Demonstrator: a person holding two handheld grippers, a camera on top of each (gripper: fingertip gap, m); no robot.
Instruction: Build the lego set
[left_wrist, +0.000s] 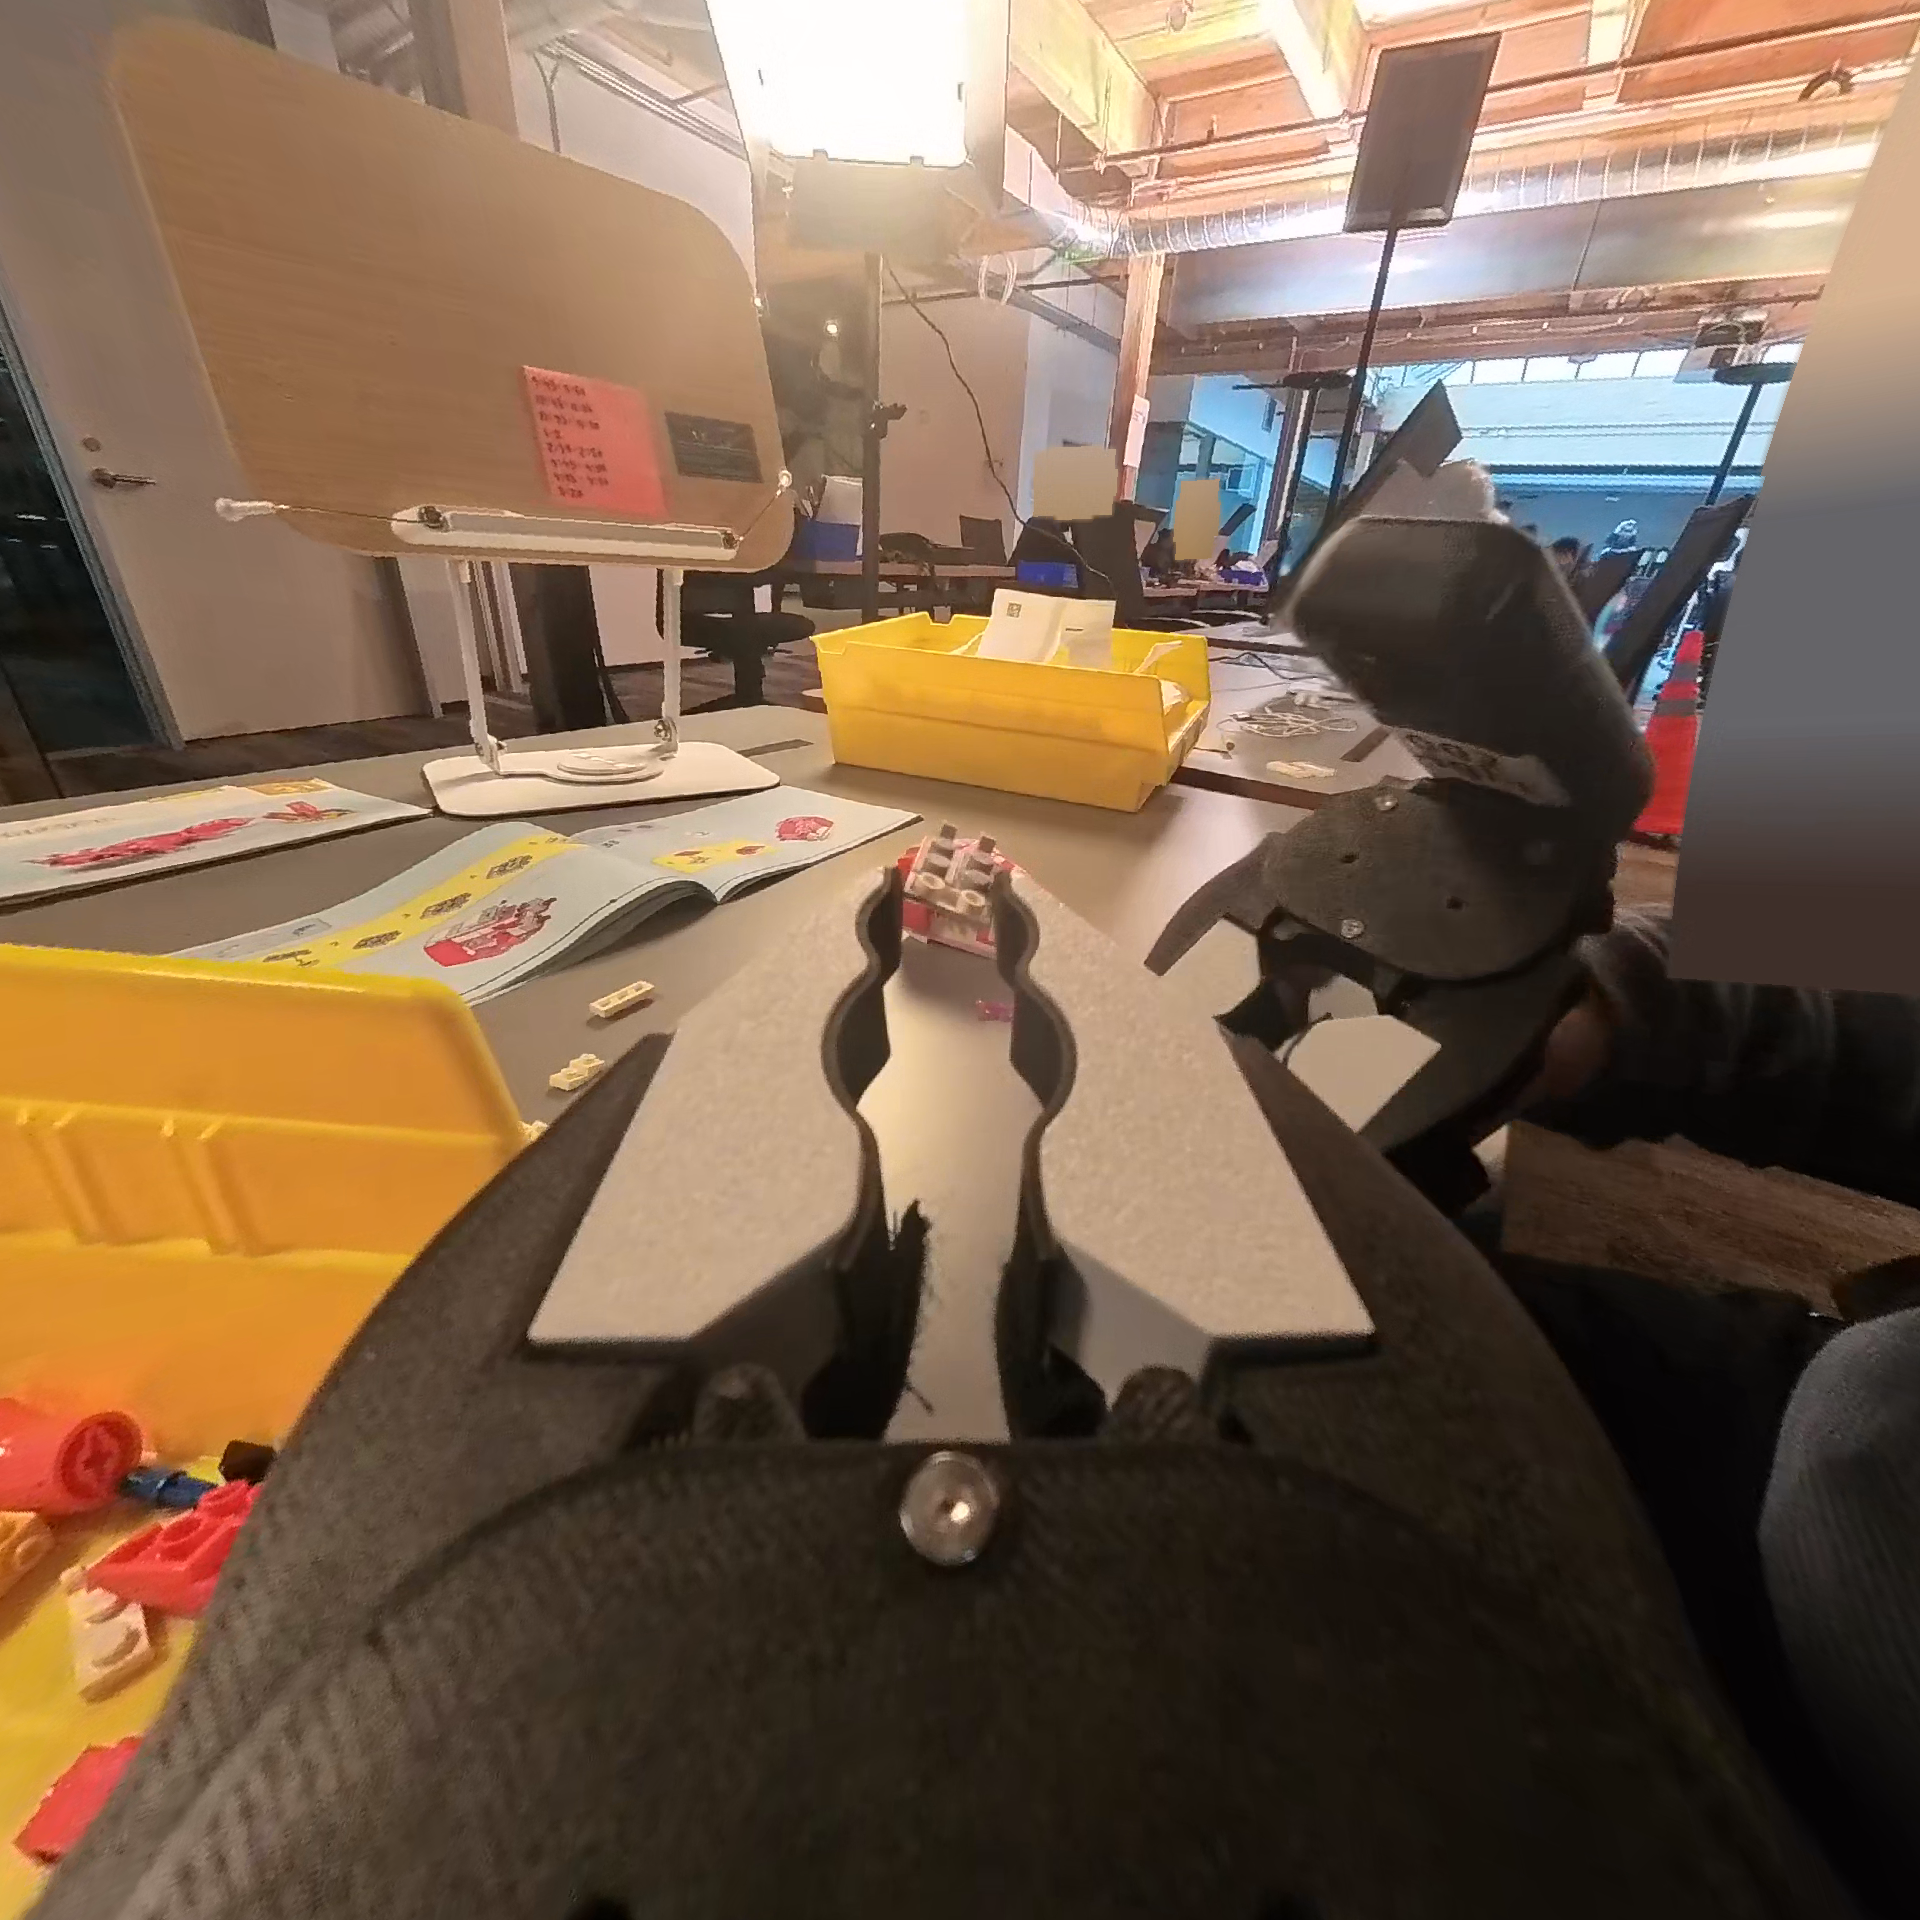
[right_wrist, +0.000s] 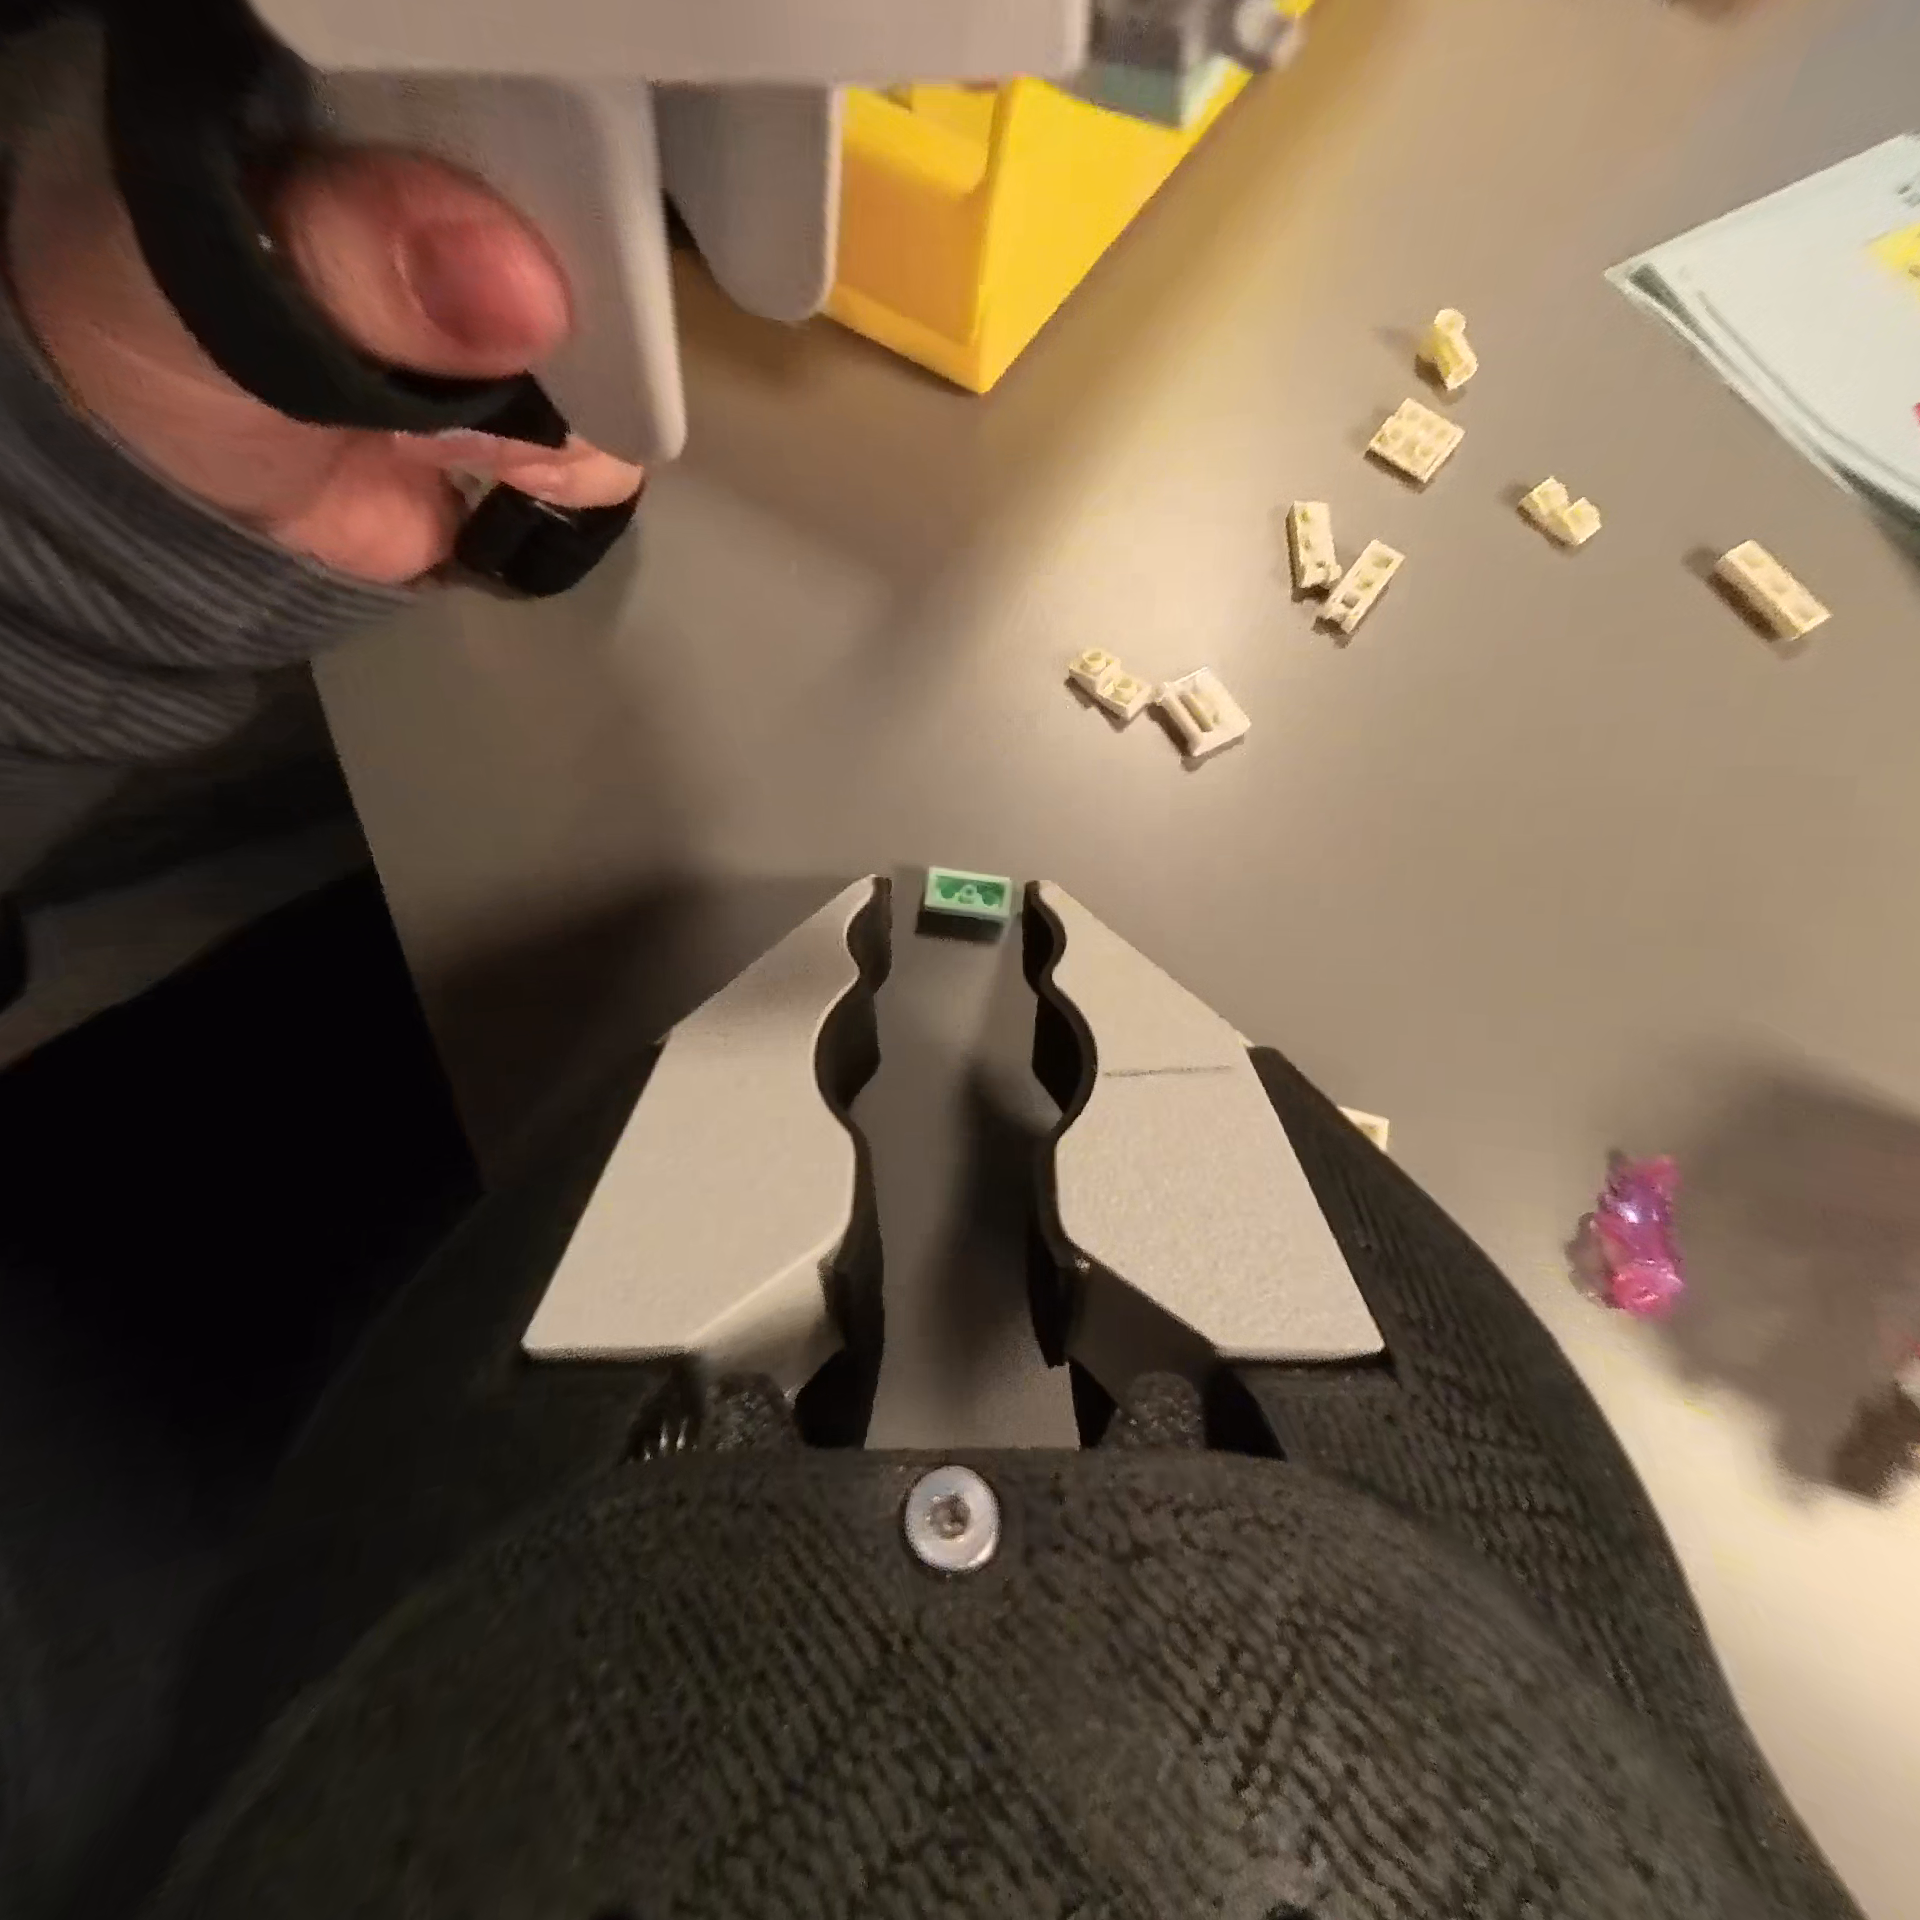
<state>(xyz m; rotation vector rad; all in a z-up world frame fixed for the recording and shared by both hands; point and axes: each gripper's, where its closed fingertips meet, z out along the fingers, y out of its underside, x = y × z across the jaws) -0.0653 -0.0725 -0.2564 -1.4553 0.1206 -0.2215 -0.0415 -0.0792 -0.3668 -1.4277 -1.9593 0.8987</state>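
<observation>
The left gripper (left_wrist: 948, 902) has its fingertips clamped on a small red, white and grey brick model (left_wrist: 954, 896), held just above the grey table (left_wrist: 1091, 831) near an open instruction booklet (left_wrist: 582, 894) and a yellow bin (left_wrist: 997, 707). The right gripper (right_wrist: 958, 902) points down at the table with its fingers apart, and a small green brick (right_wrist: 966, 900) lies studs-down between the tips, touched by neither pad. Cream bricks (right_wrist: 1340, 582) and a pink translucent piece (right_wrist: 1636, 1236) lie scattered to its right.

Bright studio lamp (left_wrist: 852, 73) glares overhead; warm light, fisheye edges, motion blur on hand (right_wrist: 395, 395).
</observation>
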